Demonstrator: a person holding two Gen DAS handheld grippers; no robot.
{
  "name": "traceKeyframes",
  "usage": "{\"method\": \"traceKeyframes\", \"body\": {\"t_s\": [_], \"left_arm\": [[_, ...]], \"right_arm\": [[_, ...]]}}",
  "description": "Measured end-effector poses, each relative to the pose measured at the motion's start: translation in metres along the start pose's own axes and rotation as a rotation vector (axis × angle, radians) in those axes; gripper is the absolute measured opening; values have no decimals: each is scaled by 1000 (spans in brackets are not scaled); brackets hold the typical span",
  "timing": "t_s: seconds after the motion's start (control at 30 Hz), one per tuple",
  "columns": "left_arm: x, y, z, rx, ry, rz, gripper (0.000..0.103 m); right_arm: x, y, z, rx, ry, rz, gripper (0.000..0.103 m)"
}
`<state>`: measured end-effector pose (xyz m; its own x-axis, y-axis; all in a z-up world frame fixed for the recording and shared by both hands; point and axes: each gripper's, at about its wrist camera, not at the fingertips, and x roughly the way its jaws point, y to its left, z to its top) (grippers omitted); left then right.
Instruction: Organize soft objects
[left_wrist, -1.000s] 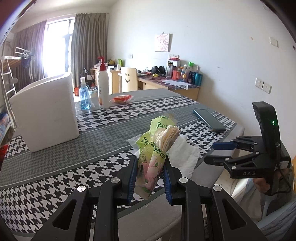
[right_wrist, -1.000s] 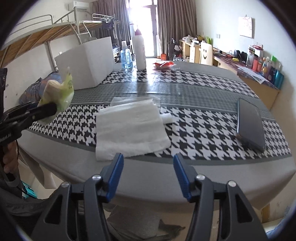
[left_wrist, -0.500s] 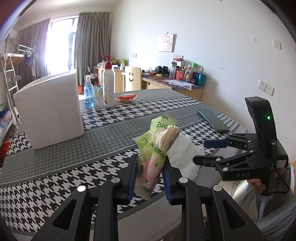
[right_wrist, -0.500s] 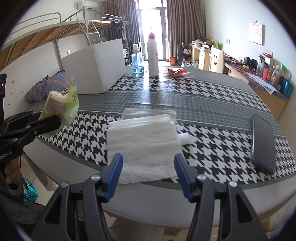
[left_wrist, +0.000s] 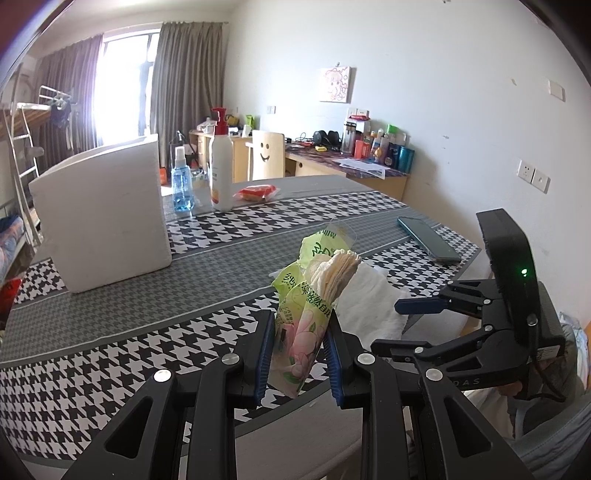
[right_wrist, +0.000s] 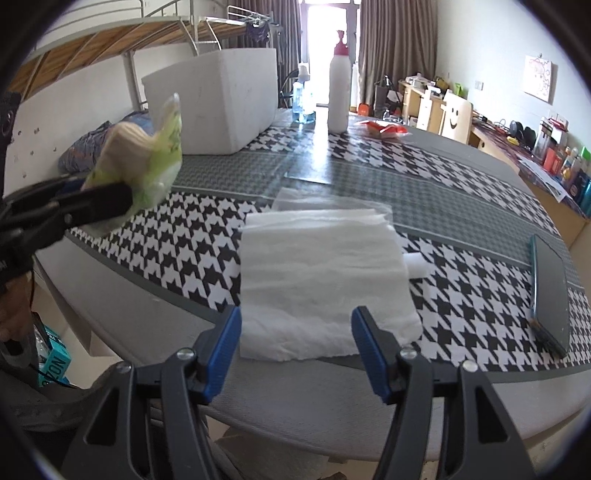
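My left gripper (left_wrist: 299, 350) is shut on a green tissue packet (left_wrist: 310, 310) with beige tissues sticking out the top, held upright above the table's near edge. The packet also shows in the right wrist view (right_wrist: 144, 162), with the left gripper (right_wrist: 107, 201) at the left. A white folded cloth (right_wrist: 321, 284) lies flat on the houndstooth tablecloth by the near edge; it shows behind the packet in the left wrist view (left_wrist: 369, 306). My right gripper (right_wrist: 295, 350) is open and empty, its jaws just short of the cloth's near edge. It shows at the right in the left wrist view (left_wrist: 417, 325).
A white foam box (left_wrist: 99, 218) stands at the back left. A blue spray bottle (left_wrist: 182, 184), a white pump bottle (left_wrist: 221, 166) and a red packet (left_wrist: 256, 192) stand behind it. A dark phone (right_wrist: 550, 295) lies at the right. A small white block (right_wrist: 417, 264) lies beside the cloth.
My right gripper has moved forward toward the cloth's near edge, staying open. My left gripper keeps its hold on the packet and has shifted little.
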<state>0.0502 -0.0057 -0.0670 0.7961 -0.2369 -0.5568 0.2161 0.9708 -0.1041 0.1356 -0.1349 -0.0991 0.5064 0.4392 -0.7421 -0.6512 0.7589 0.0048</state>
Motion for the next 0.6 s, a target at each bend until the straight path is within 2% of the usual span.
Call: {"method": "traceKeyframes", "body": {"t_s": [0.17,0.27,0.37,0.43,0.5,0.53,0.6], "left_arm": [[0,0,1,-4,2,4,28],[0,-1,2,-6,3,5,28],[1,1,1,-10,4,7,28],[0,1,2,-10,2,10,28],[-2,1,2,-9,-3,12,28],[-3,2,2,-8,-4,14,28],[-3,2,2,-10,-6,19,28]], "right_arm": [[7,0,-2,2,27,-19,66],[8,-1,-3,2,30,-35,59],[7,-3,-2,3,32,-39,43],[5,-3,-2,0,33,-47,26],[5,-4,-1,4,36,-57,16],[4,-4,0,7,36,-59,12],[-2,-6,2,18,18,-54,10]]}}
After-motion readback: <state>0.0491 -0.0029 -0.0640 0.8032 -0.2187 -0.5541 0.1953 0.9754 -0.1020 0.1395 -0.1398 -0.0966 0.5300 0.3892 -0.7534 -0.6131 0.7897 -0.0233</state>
